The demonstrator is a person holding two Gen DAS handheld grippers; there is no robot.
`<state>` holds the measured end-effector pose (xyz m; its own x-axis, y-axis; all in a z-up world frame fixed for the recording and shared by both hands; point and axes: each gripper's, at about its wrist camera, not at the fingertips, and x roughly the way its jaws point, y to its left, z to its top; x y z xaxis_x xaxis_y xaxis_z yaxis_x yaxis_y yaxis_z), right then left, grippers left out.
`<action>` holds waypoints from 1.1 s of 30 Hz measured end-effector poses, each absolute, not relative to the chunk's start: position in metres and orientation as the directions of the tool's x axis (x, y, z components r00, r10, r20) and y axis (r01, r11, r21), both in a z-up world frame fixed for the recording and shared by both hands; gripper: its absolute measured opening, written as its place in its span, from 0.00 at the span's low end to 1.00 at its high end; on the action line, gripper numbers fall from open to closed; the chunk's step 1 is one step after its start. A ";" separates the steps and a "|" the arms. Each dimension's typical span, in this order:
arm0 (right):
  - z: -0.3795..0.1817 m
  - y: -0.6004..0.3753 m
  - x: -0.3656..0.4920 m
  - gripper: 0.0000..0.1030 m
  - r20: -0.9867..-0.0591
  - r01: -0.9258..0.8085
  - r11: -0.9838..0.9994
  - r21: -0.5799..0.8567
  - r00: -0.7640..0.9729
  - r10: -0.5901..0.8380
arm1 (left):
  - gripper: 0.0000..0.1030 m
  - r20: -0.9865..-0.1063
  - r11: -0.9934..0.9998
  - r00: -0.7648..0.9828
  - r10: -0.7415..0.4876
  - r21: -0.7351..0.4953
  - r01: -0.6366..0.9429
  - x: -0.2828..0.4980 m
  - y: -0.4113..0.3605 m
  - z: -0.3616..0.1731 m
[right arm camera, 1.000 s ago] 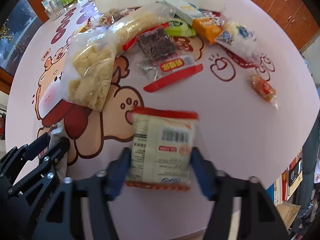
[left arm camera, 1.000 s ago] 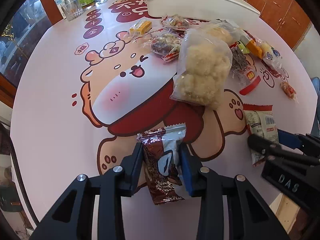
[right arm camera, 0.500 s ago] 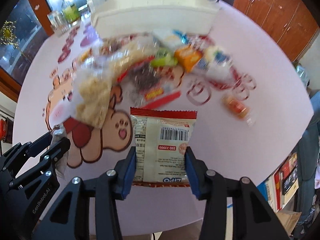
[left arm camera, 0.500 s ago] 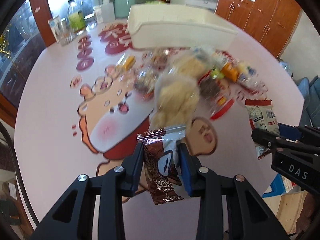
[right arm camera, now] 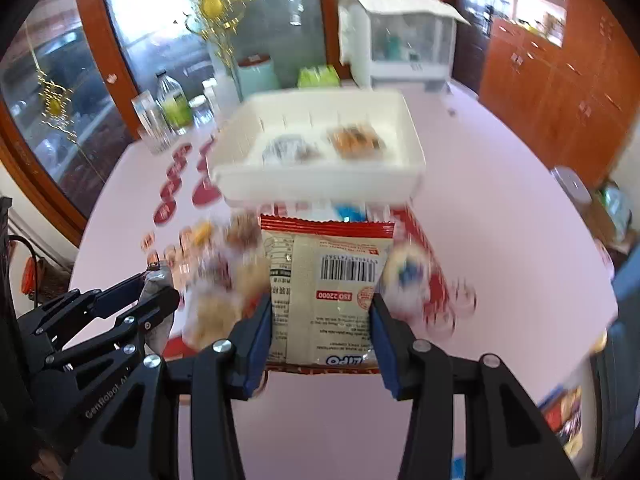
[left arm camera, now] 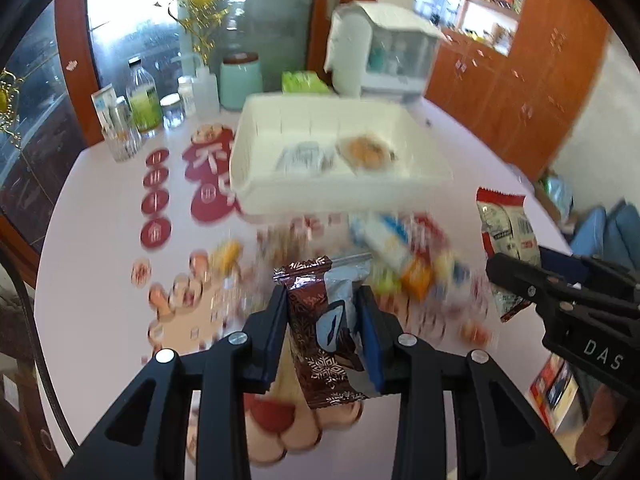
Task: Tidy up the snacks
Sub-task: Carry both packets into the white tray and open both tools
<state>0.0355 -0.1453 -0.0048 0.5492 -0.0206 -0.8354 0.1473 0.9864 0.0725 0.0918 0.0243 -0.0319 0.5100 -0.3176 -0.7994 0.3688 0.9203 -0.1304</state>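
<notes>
Both tongs are up off the table, and each one has a snack in its grip. The left gripper point(left arm camera: 322, 330) is clamped on a brown packet point(left arm camera: 320, 344) with a silvery snowflake print, standing upright between the blue pads, its crimped top poking above the fingertips. The right gripper point(right arm camera: 322, 322) is squeezed onto a cream packet point(right arm camera: 324, 296) with red edges, barcode side facing the camera and its print upside down, held by its two sides.

Straight ahead of both tongs sits the white bin point(left arm camera: 344, 188), open on top, resting on the pink table point(left arm camera: 100, 200). Two wrapped snacks already lie inside it, one greyish point(left arm camera: 306, 156) and one orange point(left arm camera: 366, 148), side by side.

Between the tongs and the bin lies a heap of loose snacks point(left arm camera: 400, 256), too blurred to sort out. From the left view, the right gripper shows off to the right with its cream packet raised. Beyond the bin stand bottles and jars point(left arm camera: 160, 104) at the table's far left edge.
</notes>
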 end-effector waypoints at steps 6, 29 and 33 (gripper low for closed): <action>0.018 -0.187 0.104 0.45 -0.797 0.059 0.993 0.106 0.602 0.049 | 0.32 -0.754 0.932 0.562 -0.341 -0.193 0.307 0.162 -0.007 0.002; -0.027 -0.263 0.275 0.53 -0.822 -0.031 0.992 0.122 0.556 0.119 | 0.93 -0.796 0.994 0.602 -0.058 -0.099 -0.036 0.295 -0.052 -0.031; -0.030 -0.268 0.271 0.55 -0.828 -0.024 0.989 0.146 0.544 0.136 | 0.93 -0.800 0.994 0.599 -0.043 -0.097 -0.058 0.287 -0.041 -0.033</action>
<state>0.2710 -0.2680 -0.0302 0.5440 0.1358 -0.8280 -0.0243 0.9890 0.1462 0.2867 -0.0409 -0.0333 0.5989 -0.0431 -0.7996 -0.0580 0.9936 -0.0970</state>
